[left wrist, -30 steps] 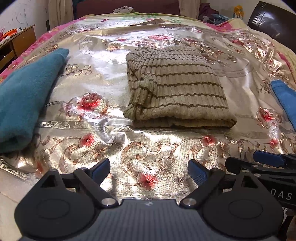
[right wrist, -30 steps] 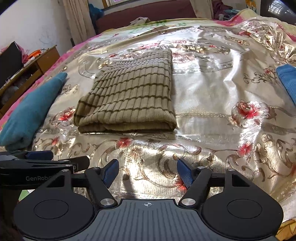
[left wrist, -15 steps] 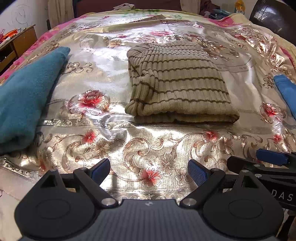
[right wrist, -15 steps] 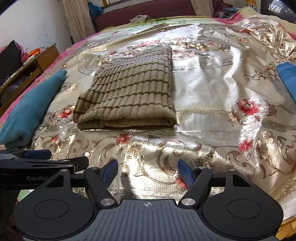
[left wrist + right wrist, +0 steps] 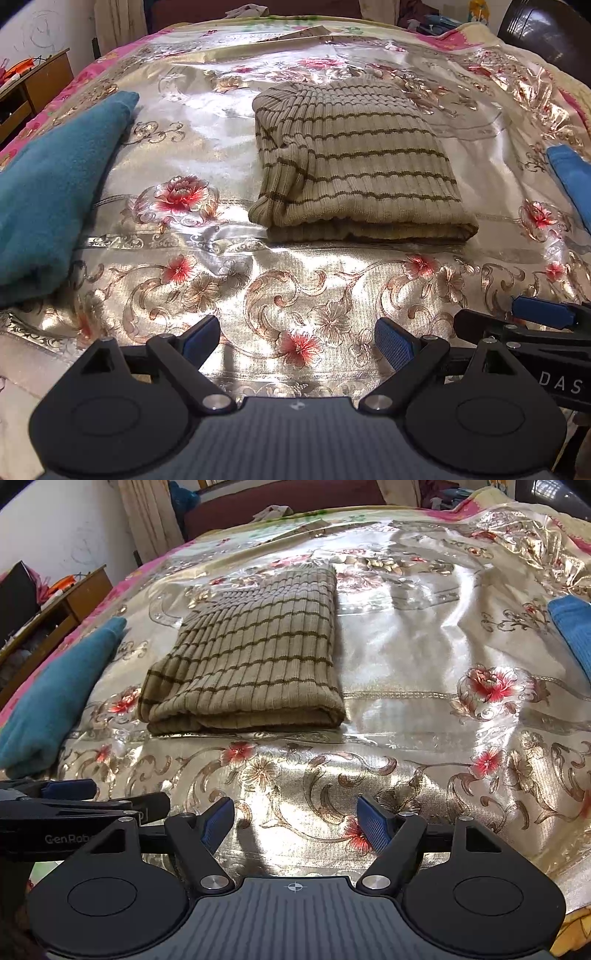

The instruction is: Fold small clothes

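One folded, ribbed beige sweater with thin brown stripes (image 5: 354,162) lies ahead of the tongs. One folded teal fleece cloth (image 5: 55,184) sits to their left, one bright blue cloth (image 5: 572,177) to their right. One shiny gold floral bedspread (image 5: 295,288) lies under all. One brown wooden cabinet (image 5: 74,602) stands far left. Two black tongs with blue pads: left gripper (image 5: 297,338), right gripper (image 5: 295,823).

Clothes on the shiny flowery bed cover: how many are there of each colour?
Beige, brown-striped ribbed knit sweater, folded: 1
Teal fleecy folded cloth, at the left: 1
Bright blue cloth, at the right edge, only partly in view: 1
Total: 3
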Motion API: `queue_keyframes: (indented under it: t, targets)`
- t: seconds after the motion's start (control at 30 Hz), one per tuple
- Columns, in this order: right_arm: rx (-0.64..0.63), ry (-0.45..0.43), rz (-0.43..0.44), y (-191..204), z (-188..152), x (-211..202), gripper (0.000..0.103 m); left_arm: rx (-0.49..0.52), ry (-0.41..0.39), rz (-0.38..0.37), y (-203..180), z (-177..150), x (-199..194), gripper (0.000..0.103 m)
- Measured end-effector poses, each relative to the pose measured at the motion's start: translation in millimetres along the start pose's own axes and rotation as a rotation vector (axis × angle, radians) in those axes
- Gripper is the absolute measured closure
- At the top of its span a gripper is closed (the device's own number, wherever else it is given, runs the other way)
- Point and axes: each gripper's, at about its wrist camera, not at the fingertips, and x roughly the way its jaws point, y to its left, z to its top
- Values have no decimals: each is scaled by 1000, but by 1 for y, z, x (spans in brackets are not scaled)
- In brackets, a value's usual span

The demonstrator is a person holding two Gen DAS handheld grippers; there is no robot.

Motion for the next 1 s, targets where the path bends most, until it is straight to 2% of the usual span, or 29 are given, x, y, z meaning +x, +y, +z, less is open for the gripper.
queue_keyframes:
  t: [1.0]
  targets:
    - [0, 5, 3, 0, -2, 2, 28, -2, 10, 12, -1, -1, 0, 8]
